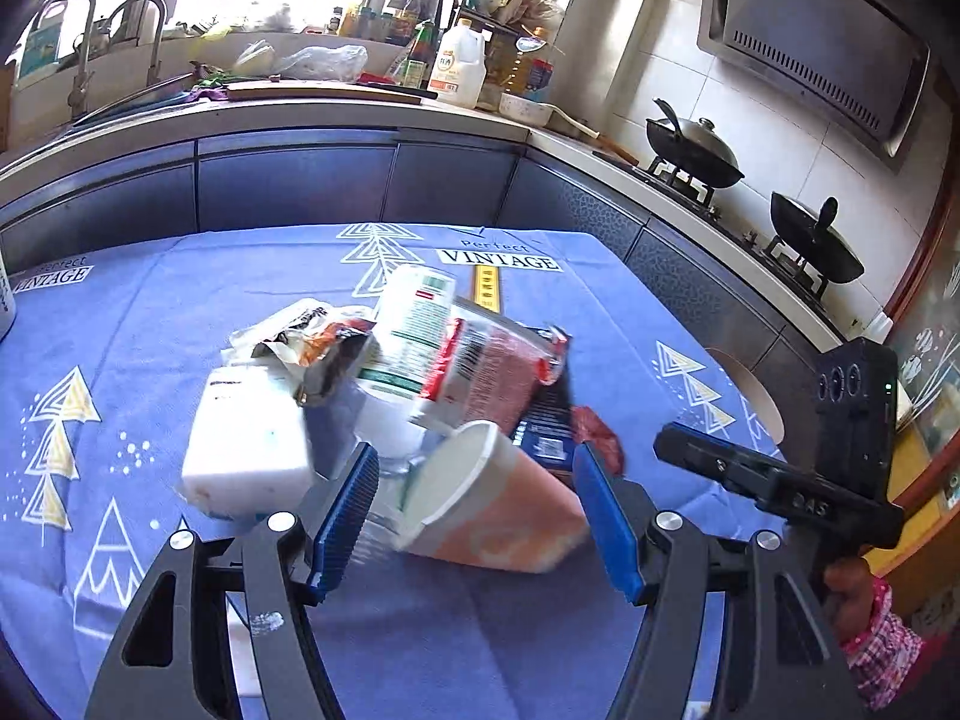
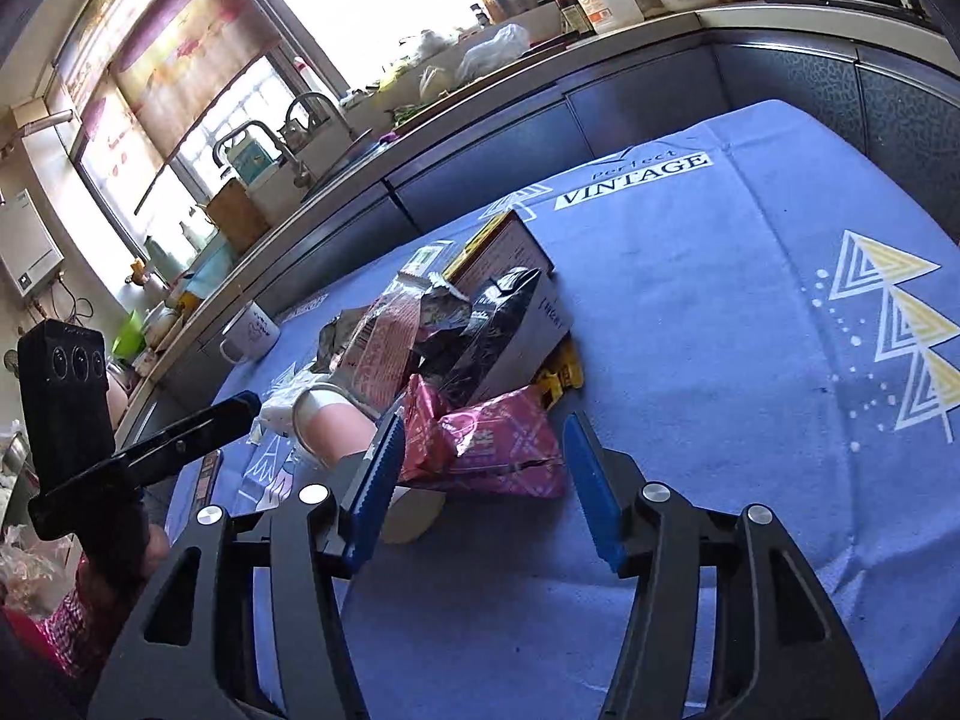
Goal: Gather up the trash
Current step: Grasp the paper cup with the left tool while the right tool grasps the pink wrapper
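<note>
Your left tool [image 1: 477, 504] gapes wide around the tipped paper cup [image 1: 492, 498] at 12 o'clock; your right tool [image 2: 480, 480] spreads released, pink wrapper [image 2: 498, 444] between its fingers on the worktop [image 2: 720, 330].

We see a matt woven cloth [image 1: 180, 324] covering the table, creased in soft folds. On it lie a paper cup [image 1: 480, 492] with a smooth, pale inside, a white block [image 1: 252, 438] that looks like matt foam or plastic, and crinkled glossy foil wrappers [image 1: 312, 348]. A shiny pink plastic pack [image 2: 498, 444] catches the light. The gripper pads [image 1: 345, 516] are ribbed blue plastic on matt black arms with bright metal rivets [image 1: 669, 521].
</note>
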### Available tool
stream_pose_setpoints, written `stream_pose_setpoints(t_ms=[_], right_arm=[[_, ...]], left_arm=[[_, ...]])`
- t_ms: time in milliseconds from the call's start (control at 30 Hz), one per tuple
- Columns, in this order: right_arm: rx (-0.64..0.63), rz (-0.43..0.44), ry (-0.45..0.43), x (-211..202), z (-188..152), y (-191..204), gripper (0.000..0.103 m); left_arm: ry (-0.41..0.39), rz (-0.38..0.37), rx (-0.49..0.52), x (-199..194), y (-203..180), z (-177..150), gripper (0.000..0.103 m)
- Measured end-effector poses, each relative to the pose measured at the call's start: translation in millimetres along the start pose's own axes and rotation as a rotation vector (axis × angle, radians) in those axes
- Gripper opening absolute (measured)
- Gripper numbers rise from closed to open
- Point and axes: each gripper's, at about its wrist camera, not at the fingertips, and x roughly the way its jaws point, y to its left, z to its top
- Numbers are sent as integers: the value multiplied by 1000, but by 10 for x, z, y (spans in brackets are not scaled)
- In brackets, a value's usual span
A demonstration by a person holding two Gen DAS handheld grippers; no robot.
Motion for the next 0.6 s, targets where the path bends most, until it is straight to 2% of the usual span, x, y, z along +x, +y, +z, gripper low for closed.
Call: stream_pose_setpoints(t_ms=[67, 167, 267, 300, 333, 367, 400, 467, 500, 600], right_arm=[[37, 6, 9, 72, 5, 20, 68], [59, -9, 25, 188, 23, 65, 74], [26, -37, 50, 287, 10, 115, 75], [24, -44, 73, 344, -6, 117, 75], [33, -35, 88, 372, -34, 105, 73], [44, -23, 101, 391, -64, 81, 63], [58, 11, 97, 375, -99, 56, 48], [61, 28, 82, 298, -146, 38, 28], [52, 22, 69, 242, -171, 37, 11], [23, -14, 27, 51, -231, 21, 9]], left_arm=[[30, -6, 4, 130, 63, -25, 65], [78, -52, 11, 259, 106, -84, 54], [95, -92, 38, 279, 44, -149, 43], [96, -93, 54, 268, 4, -175, 33], [102, -99, 68, 270, -35, -195, 20], [109, -110, 74, 271, -61, -212, 15], [111, -126, 70, 248, -71, -238, 13], [110, -135, 67, 207, -95, -272, 12], [110, -145, 62, 165, -108, -304, 10], [102, -169, 42, 58, -153, -336, 5]])
